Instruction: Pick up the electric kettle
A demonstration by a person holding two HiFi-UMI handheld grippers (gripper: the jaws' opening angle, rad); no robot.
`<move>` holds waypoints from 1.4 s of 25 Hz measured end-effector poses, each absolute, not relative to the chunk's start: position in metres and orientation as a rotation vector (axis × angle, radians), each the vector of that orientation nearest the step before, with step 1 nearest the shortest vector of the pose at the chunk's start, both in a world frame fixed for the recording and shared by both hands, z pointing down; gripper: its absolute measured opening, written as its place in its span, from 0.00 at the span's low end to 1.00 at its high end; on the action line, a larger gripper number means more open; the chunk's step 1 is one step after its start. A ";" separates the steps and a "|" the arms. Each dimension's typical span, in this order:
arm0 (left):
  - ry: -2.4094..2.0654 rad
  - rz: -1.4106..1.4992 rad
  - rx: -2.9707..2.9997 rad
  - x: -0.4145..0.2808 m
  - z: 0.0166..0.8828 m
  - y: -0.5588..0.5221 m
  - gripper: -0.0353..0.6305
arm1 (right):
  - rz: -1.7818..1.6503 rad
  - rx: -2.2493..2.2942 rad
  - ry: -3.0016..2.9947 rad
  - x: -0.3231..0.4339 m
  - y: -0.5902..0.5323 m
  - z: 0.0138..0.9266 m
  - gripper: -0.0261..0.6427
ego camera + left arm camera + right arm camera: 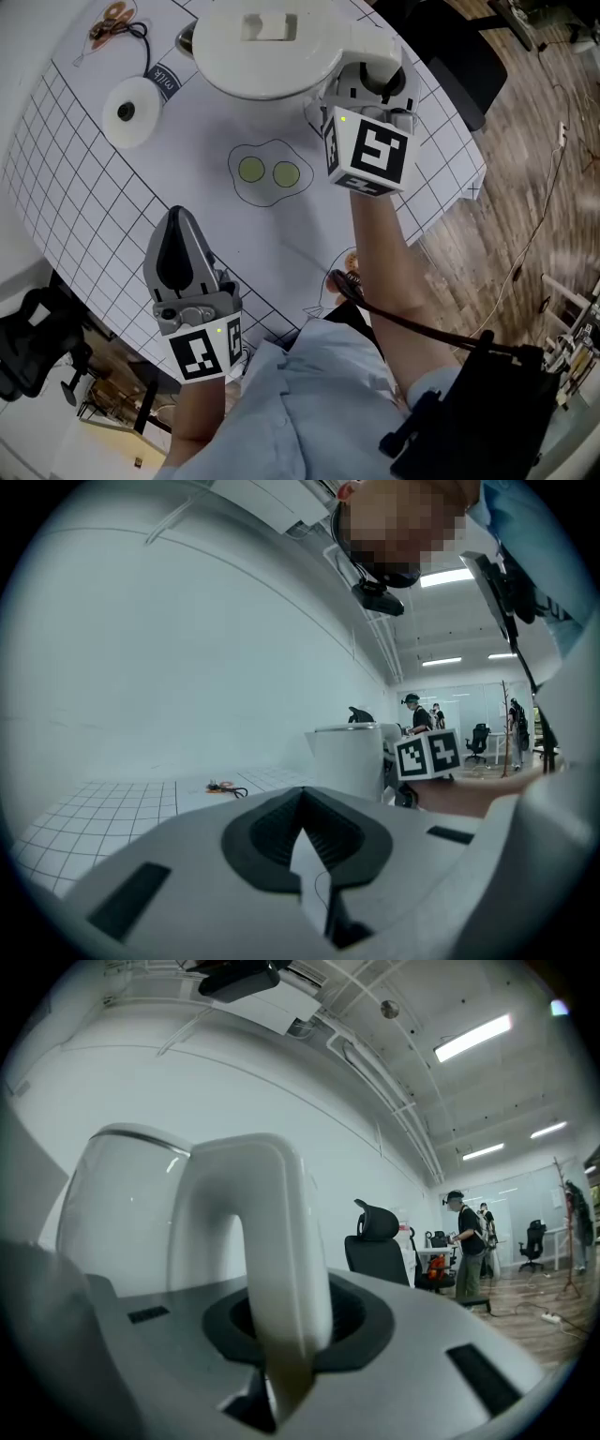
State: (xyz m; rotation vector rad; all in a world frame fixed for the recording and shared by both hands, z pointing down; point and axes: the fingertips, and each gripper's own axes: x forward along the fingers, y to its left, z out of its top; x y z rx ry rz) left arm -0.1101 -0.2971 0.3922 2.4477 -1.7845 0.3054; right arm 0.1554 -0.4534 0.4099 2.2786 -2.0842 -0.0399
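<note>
- The left gripper (302, 829) fills the lower part of the view. Its dark fingers (262, 832) are closed together and nothing is between them.
- Under it lies a white desk (103, 808) with a grid of thin lines.
- A small orange thing with a black cable (223, 787) lies far on the desk.
- The white electric kettle (345, 757) stands upright beyond the fingers.
- A marker cube (429, 754) of the other gripper is just beside the kettle, on its right, with a bare forearm (469, 794) behind it.
- In the far room a person in a cap (413, 712) stands, and an office chair (480, 739) is near.
</note>
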 end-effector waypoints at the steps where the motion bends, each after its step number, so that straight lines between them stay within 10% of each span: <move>1: -1.781 0.306 2.450 -0.109 0.393 -0.297 0.05 | -0.040 2.276 -2.090 0.155 -0.452 0.413 0.13; 35: -1.768 0.279 2.510 -0.103 0.378 -0.281 0.05 | 0.050 2.307 -2.021 0.147 -0.378 0.445 0.32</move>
